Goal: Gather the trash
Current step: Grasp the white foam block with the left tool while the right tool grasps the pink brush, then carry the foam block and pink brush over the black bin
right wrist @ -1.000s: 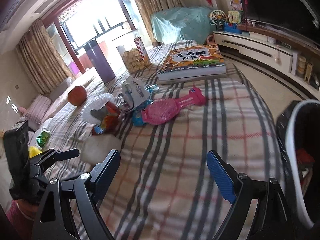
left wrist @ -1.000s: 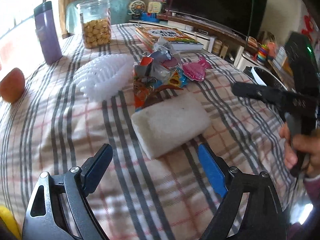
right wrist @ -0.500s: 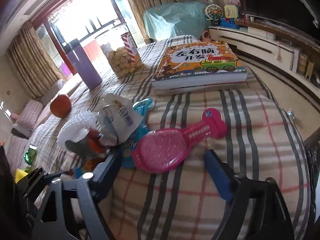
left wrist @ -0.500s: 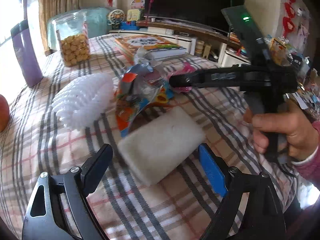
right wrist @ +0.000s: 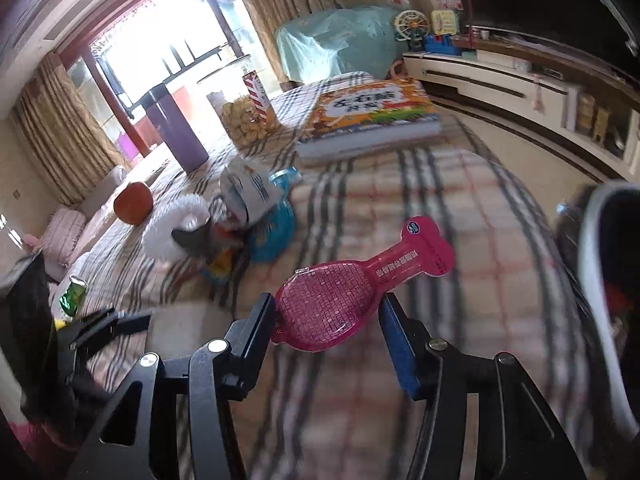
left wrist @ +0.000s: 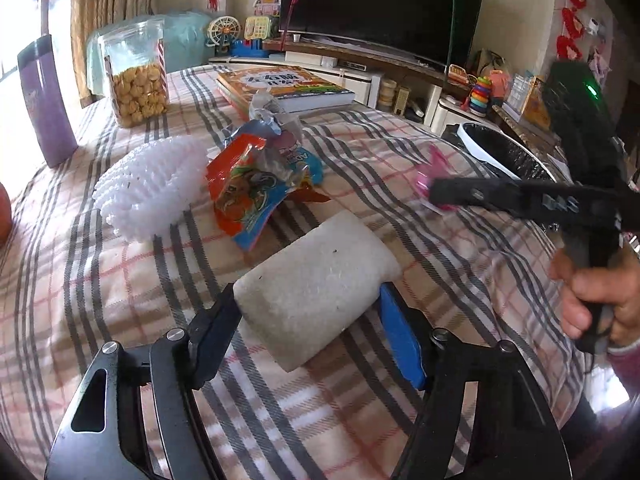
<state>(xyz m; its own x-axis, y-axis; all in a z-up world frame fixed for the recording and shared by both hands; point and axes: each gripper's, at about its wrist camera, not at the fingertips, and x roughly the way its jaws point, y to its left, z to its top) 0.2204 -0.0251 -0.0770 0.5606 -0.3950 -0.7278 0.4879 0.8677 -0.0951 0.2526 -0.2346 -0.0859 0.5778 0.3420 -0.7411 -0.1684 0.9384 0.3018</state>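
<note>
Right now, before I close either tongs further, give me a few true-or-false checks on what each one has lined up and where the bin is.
1. The white foam block lies between the left tongs' jaws. True.
2. The right tongs straddle the orange snack wrapper. False: they straddle the pink plastic blister pack.
3. The black-lined bin stands off the table's edge, beyond the right tongs in the left wrist view. True.
4. The biscuit jar lies on its side. False: it stands upright.
5. The white foam net sits in the bin. False: it lies on the plaid tablecloth.
</note>
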